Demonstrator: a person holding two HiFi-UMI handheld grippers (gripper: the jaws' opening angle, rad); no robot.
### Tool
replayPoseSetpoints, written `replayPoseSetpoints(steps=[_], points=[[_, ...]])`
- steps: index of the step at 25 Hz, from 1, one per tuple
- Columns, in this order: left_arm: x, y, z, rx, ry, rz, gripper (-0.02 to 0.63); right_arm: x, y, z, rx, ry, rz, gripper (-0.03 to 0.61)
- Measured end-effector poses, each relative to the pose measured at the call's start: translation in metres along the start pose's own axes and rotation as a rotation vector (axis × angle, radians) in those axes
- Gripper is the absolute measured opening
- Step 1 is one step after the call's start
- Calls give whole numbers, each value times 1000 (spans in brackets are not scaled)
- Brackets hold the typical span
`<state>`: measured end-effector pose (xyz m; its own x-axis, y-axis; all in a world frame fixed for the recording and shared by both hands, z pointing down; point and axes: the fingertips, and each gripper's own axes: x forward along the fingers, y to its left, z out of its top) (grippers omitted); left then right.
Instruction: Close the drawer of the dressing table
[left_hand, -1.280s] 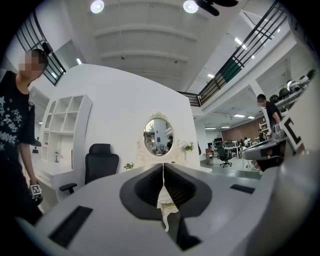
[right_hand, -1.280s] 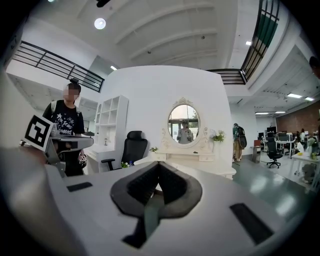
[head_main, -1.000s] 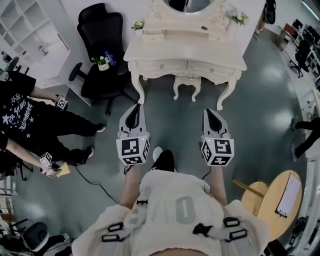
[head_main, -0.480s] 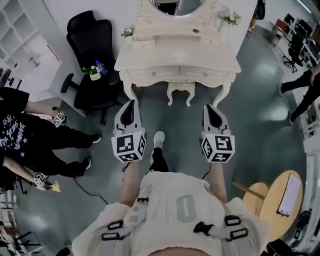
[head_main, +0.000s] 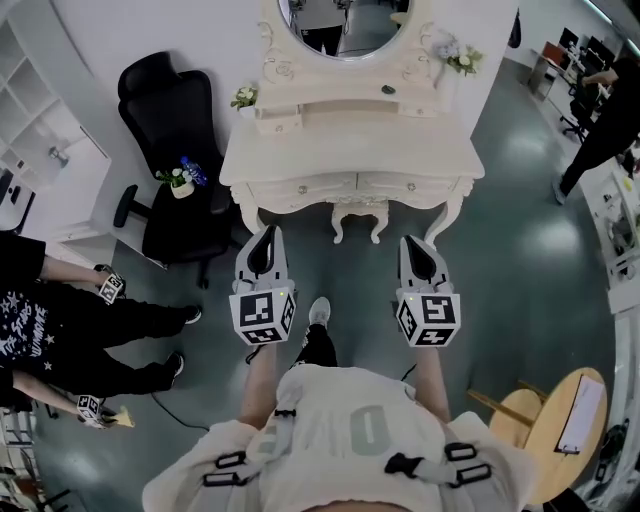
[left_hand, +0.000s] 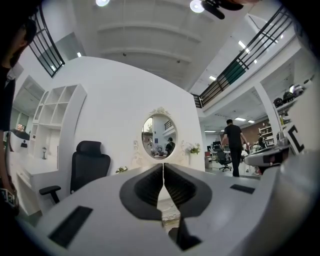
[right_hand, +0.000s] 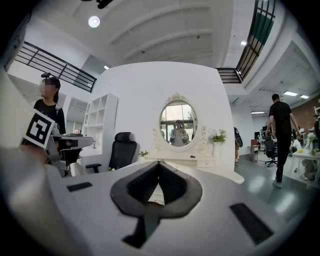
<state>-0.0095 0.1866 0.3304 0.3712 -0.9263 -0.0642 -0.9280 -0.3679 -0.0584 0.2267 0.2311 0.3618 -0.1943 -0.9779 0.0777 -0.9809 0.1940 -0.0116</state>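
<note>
The cream dressing table (head_main: 350, 150) with an oval mirror (head_main: 340, 25) stands against the white wall ahead. Two drawer fronts with small knobs, left (head_main: 300, 189) and right (head_main: 410, 185), look about flush with its front edge. My left gripper (head_main: 262, 232) and right gripper (head_main: 410, 242) are held level, side by side, a short way before the table and touching nothing. Both are shut and empty. Past the closed left gripper (left_hand: 163, 165) in the left gripper view stands the mirror (left_hand: 155, 137); the right gripper (right_hand: 159, 162) faces the mirror (right_hand: 178, 119) too.
A matching stool (head_main: 357, 215) is tucked under the table. At the left, a black office chair (head_main: 170, 120) carries a small potted plant (head_main: 178, 180). A seated person (head_main: 60, 320) holds other grippers at far left. At lower right is a round wooden table (head_main: 560, 410).
Both grippers have moved forward together toward the dressing table, which now sits closer and more centred in the head view. Their jaws stayed shut.
</note>
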Motion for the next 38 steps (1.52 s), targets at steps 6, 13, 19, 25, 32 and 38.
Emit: replayPoseSetpoints(steps=[6,13,19,25,32,38], points=[[74,33,15,2,-30,-4,20,75,-9,29,-29,-29,-1,6],[160,78,27,4,-63,-2,20,176,-11,52,-32,-31,10,6],[231,118,24,11,-65,-12,20,260,-11,66,-31,-30,21,6],[293,136,20,36,-69,-50,20,323,-17,69,-38,-27,0,6],[323,144,14,21,-68,-16,20,354,-16,71,-18,-20,27,6],[338,139,7,19,-56,2,20,369,-28,73,-16,-47,46,6]])
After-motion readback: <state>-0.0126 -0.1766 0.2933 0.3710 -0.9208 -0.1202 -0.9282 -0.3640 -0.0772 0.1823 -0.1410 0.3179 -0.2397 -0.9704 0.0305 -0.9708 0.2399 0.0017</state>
